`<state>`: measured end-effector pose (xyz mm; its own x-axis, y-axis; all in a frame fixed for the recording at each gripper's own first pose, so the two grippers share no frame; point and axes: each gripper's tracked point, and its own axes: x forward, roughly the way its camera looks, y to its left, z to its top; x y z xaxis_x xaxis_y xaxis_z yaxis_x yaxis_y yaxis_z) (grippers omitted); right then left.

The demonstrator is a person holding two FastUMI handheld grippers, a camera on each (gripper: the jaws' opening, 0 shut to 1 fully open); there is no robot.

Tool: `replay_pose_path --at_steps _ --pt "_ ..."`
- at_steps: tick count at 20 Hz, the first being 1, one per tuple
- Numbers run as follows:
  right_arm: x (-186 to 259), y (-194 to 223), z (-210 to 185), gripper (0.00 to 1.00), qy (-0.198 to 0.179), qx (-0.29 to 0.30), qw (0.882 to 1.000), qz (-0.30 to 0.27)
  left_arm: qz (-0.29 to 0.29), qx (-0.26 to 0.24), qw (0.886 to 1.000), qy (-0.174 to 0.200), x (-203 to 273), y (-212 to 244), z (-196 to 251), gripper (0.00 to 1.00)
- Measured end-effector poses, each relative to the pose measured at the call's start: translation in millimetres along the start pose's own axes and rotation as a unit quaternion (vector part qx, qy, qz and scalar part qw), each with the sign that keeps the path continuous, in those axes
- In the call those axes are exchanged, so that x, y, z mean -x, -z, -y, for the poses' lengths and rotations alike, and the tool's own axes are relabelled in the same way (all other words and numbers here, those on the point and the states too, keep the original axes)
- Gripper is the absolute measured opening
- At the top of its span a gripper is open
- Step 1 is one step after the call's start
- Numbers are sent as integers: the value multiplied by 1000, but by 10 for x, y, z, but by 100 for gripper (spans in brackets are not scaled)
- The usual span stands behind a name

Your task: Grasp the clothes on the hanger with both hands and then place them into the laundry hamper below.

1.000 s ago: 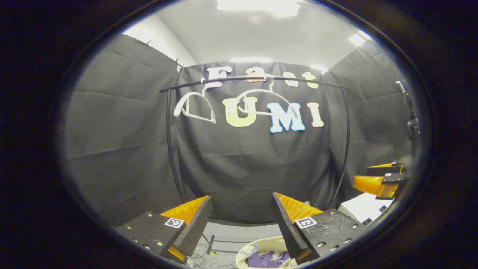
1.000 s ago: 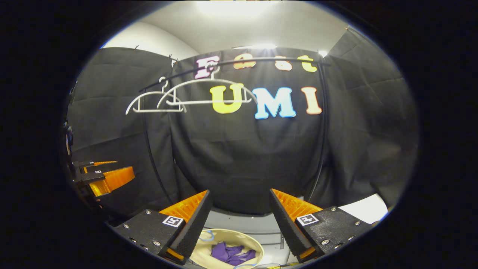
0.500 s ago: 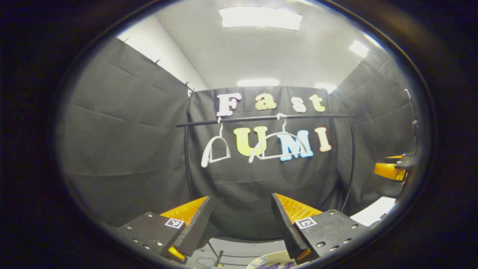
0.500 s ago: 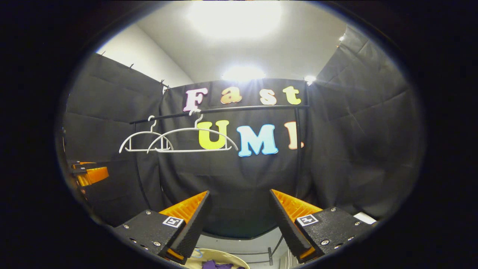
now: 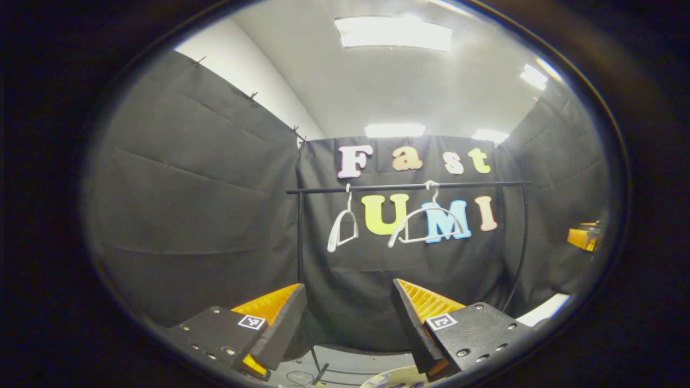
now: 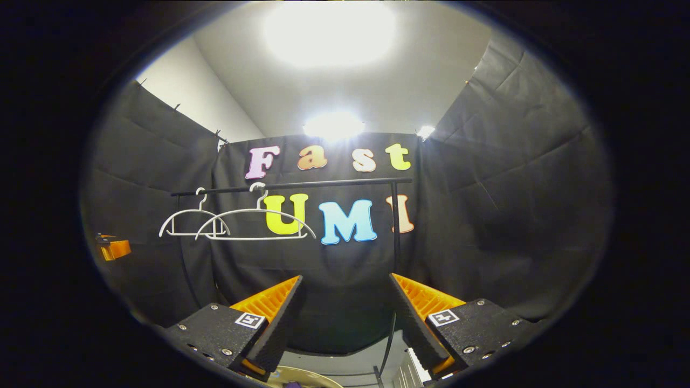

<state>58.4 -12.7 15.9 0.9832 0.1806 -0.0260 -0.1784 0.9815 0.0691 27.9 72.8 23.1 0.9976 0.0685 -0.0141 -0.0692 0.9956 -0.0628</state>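
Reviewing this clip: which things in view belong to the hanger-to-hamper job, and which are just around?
Job:
- two bare white hangers on the rail
- laundry hamper, rim at bottom edge
- left gripper and right gripper, both open, empty

Just around:
- ceiling lights

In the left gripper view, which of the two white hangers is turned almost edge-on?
The hanger nearer the rail's left post: it looks narrow, while the other hanger shows its full arch.
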Motion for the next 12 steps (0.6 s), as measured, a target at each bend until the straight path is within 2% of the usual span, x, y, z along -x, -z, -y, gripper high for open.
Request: replay_pose_path --at_steps 3,4,6,7,12 --pt "-1 -13 17 94 5 -8 1000 4 8 -7 1000 -2 14 -43 -25 93" --pt "4 -3 16 92 6 -8 1000 4 8 -8 1000 -2 3 -45 -18 93" --pt "13 -11 -7 96 4 -7 1000 5 8 -6 1000 0 16 -56 -2 93" --pt "15 -19 -14 92 3 -5 1000 5 9 -8 1000 1 7 -63 3 91" --pt "-33 -49 -24 91 1 0 1000 7 9 -11 1000 -2 -29 -54 -10 93"
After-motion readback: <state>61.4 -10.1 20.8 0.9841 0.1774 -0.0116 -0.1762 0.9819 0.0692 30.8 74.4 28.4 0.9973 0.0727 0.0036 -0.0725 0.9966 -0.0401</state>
